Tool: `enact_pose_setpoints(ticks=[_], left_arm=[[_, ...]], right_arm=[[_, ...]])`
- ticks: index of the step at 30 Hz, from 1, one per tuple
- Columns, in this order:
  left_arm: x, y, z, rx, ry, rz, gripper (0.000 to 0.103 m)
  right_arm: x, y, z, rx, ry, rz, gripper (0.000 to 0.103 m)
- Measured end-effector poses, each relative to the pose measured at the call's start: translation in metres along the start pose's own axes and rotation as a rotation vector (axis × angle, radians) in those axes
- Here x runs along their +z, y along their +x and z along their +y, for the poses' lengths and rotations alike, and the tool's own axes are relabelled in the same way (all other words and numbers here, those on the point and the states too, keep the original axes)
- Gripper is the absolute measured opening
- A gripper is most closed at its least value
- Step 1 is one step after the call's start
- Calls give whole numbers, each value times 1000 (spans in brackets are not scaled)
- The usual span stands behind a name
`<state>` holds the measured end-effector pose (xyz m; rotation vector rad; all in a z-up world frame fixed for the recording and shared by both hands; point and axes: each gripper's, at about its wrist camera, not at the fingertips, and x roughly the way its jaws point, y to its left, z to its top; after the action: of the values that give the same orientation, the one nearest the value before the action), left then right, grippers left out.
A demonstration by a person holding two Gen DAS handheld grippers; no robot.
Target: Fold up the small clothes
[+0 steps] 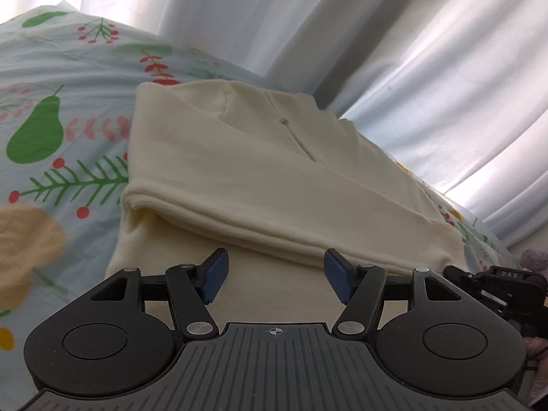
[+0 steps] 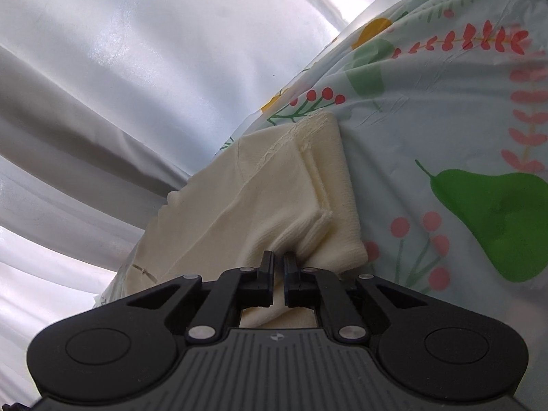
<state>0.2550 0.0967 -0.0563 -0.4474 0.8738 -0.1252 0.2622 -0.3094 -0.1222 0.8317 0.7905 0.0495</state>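
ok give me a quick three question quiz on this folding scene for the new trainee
1. True or false: the left hand-held gripper is clamped on the cream knit garment.
2. Which hand-held gripper has its jaws closed at the garment's edge?
A. left
B. right
3. Fill in: the garment lies on a pale printed sheet showing a green ____.

Key: 1 false, its jaws stand open above the cloth. 2 B. 3 pear.
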Motion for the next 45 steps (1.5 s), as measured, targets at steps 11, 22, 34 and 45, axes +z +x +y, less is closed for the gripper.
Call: enact_pose_setpoints(ticks=[11, 22, 34, 45], left_arm=[[4, 3, 6, 3, -35, -5, 68], [8, 4, 9, -4, -59, -9, 70], [9, 0, 13, 2, -49, -6, 70], [19, 13, 11, 55, -15, -29, 68]], right_arm=[[-1, 2, -8, 39, 115, 26, 16], [2, 2, -7, 152, 164, 22, 6], [-20, -22, -15, 63, 138, 78, 39], [-2, -2, -10, -3, 151, -7, 10]])
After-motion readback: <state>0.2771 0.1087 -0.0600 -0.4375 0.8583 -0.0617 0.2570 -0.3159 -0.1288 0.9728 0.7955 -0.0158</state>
